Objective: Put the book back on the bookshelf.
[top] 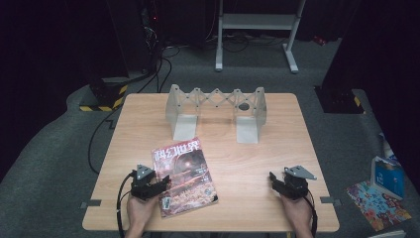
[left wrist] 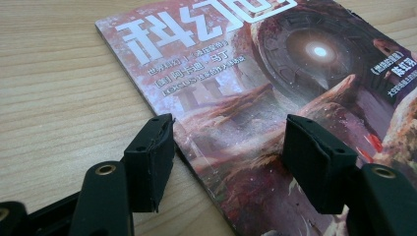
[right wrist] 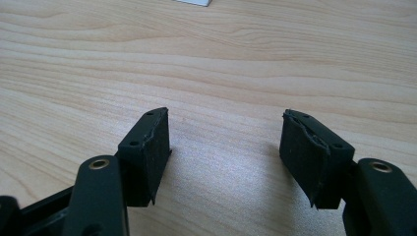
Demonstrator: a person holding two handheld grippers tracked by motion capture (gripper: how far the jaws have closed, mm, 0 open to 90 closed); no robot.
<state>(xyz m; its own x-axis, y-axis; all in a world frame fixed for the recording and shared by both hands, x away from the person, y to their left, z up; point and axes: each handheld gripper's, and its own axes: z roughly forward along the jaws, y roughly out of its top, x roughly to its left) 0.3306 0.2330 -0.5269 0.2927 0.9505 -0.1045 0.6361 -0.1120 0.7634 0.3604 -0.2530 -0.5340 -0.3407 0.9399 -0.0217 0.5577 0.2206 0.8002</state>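
A magazine (top: 183,176) with a reddish cover and white Chinese title lies flat on the wooden table (top: 247,153), left of centre near the front. My left gripper (top: 165,181) sits at its left edge, low over the table. In the left gripper view the magazine (left wrist: 255,83) runs under the left gripper (left wrist: 228,128). Its jaws stand open: one is over bare wood beside the edge, the other over the cover. My right gripper (top: 273,178) rests near the front right, open. In the right gripper view the right gripper (right wrist: 226,120) has bare wood between its jaws.
A grey expandable book rack (top: 216,105) stands at the back of the table, with one white foot (right wrist: 193,2) at the top of the right gripper view. On the floor to the right lie a blue box (top: 387,174) and a colourful sheet (top: 379,204). Cables run off the left.
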